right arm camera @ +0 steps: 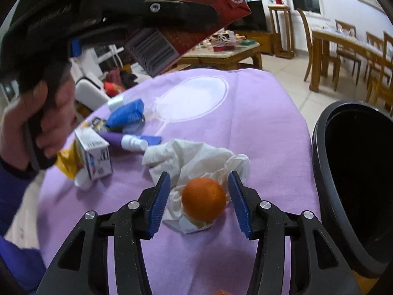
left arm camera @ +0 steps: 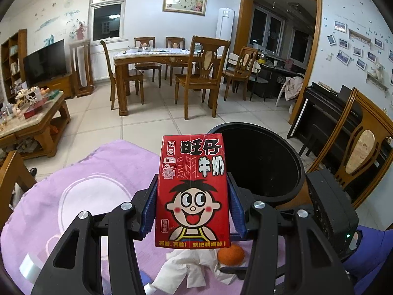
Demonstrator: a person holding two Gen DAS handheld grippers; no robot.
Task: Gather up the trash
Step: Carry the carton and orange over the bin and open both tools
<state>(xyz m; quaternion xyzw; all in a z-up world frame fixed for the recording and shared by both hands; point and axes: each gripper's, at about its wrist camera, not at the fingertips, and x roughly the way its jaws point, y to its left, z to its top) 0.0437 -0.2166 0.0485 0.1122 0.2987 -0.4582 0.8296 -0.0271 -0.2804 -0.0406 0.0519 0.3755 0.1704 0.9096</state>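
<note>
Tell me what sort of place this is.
Most likely a home's combined living and dining room: a wooden dining table ringed by chairs, a television on a low stand, and a dark piano against the photo-covered wall.

I'm looking at my left hand-held gripper [left arm camera: 192,206]: matte black linkage arms with cut-out slots, silver round screws [left arm camera: 83,214] at the pivots, ribbed blue pads [left arm camera: 149,209] lining the fingers. My right hand-held gripper [right arm camera: 199,202] has the same black frame, silver screws, blue ribbed pads [right arm camera: 159,204]. A dark blue sleeve [right arm camera: 14,196] covers my left arm.
</note>
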